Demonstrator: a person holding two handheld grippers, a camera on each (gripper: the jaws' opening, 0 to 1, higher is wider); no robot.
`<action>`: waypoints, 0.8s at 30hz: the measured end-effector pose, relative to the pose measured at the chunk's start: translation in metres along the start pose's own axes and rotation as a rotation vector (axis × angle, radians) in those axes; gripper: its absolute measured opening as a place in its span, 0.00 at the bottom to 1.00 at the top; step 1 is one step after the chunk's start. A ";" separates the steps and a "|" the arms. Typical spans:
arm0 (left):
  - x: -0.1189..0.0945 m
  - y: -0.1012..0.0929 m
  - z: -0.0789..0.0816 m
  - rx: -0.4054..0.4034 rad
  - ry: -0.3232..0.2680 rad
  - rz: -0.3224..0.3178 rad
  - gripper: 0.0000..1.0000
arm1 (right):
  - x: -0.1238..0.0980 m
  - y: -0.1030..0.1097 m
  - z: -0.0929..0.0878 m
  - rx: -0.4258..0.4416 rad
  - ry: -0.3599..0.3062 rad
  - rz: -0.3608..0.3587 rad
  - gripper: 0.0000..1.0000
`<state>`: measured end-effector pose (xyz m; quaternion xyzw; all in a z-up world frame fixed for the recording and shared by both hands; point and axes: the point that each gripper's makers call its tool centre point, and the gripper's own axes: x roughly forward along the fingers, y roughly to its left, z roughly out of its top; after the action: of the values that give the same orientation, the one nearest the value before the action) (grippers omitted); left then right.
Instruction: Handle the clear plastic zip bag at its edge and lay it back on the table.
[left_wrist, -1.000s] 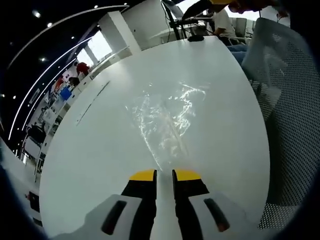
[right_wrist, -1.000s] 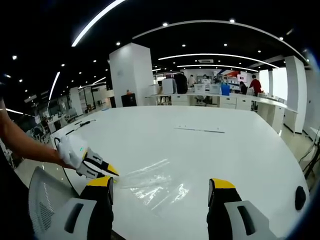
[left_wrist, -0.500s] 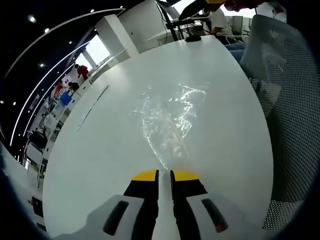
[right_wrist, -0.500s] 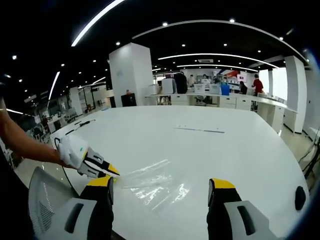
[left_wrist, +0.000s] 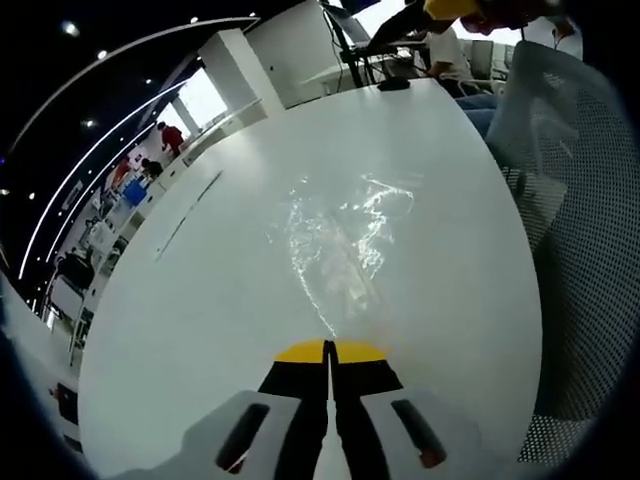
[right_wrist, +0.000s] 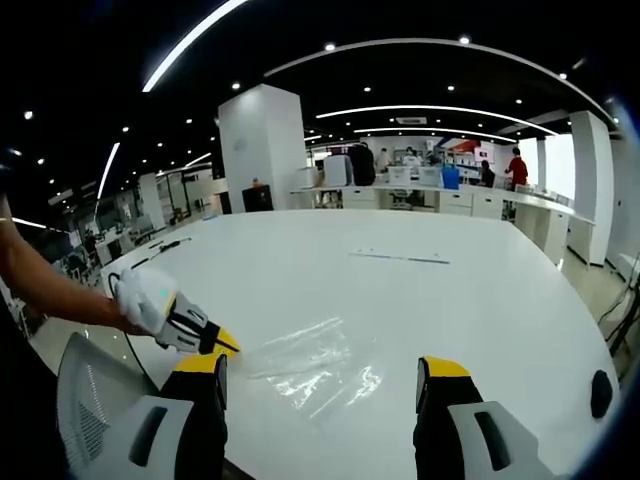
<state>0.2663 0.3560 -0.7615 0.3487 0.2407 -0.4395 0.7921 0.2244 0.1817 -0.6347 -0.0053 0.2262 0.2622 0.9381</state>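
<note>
A clear plastic zip bag (left_wrist: 340, 245) lies flat and crinkled on the white table (left_wrist: 200, 300). Its near edge runs into the yellow tips of my left gripper (left_wrist: 329, 348), whose jaws are pressed together on that edge. In the right gripper view the bag (right_wrist: 315, 372) lies between and beyond my own jaws, and the left gripper (right_wrist: 222, 344) pinches the bag's left corner, held by a person's arm. My right gripper (right_wrist: 320, 372) stands open above the table's near edge, with nothing between its fingers.
A grey mesh chair (left_wrist: 570, 230) stands at the table's edge beside the bag, and its backrest (right_wrist: 95, 410) shows low left in the right gripper view. A thin strip (right_wrist: 400, 260) lies farther out on the table. Desks and people sit far behind.
My left gripper's jaws have gone from a narrow gap to fully pressed together on the bag's edge. The bag has shifted slightly. My right gripper has not moved.
</note>
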 end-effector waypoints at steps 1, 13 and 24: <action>0.000 0.001 0.000 -0.005 -0.004 0.004 0.00 | 0.000 0.000 0.000 0.000 0.000 0.000 0.77; -0.015 0.010 0.022 -0.124 -0.061 0.048 0.00 | 0.003 0.003 0.000 0.005 -0.002 0.015 0.77; -0.027 0.010 0.043 -0.199 -0.127 0.069 0.00 | 0.006 0.010 0.002 0.008 -0.002 0.032 0.77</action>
<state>0.2650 0.3410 -0.7115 0.2479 0.2202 -0.4070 0.8511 0.2249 0.1936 -0.6342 0.0024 0.2263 0.2765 0.9340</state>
